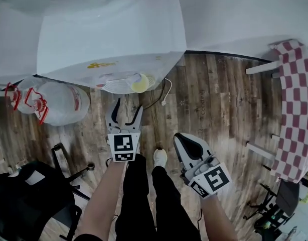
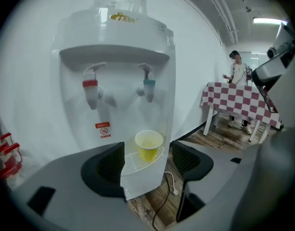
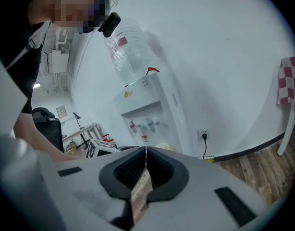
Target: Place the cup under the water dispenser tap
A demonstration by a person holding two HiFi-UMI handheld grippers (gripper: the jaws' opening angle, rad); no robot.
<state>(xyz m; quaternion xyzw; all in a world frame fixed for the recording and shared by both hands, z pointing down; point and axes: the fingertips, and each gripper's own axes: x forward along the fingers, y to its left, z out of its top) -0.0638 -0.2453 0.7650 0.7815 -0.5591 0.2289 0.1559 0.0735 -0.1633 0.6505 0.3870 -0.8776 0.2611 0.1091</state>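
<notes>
On the white drip tray [image 2: 131, 161] of the one water dispenser [image 2: 119, 57] stands a single yellow cup [image 2: 149, 146], upright and directly below the teal tap [image 2: 149, 87]. This is one of two taps; the other, the red tap [image 2: 90, 91], is to its left in the left gripper view.

Two grippers are in view. The left gripper [image 2: 148, 161] has its jaws wide apart with nothing clamped. The cup shows in the gap between them but lies beyond the tips, untouched. From the head view the left gripper [image 1: 125, 112] stops short of the tray's front edge, with bare wooden floor [image 1: 214, 99] between. The right gripper [image 3: 145, 165] has its jaws pressed together on nothing, and hangs lower and to the right, well apart from the dispenser.

Open floor runs right of the dispenser as far as one table with a red-checked cloth [image 1: 294, 104], cut off by the frame edge. One white cable with a plug [image 1: 165, 97] trails on the boards beside the tray. A clear water bottle with red handles [image 1: 58, 102] lies on the floor just left of the dispenser; whether a second lies behind it is unclear. A black chair [image 1: 28, 200] crowds the lower left.

From above, the dispenser's body hides both taps and covers part of the cup [image 1: 139, 83]. One person [image 2: 239, 72] stands beyond the table, too small to make out.
</notes>
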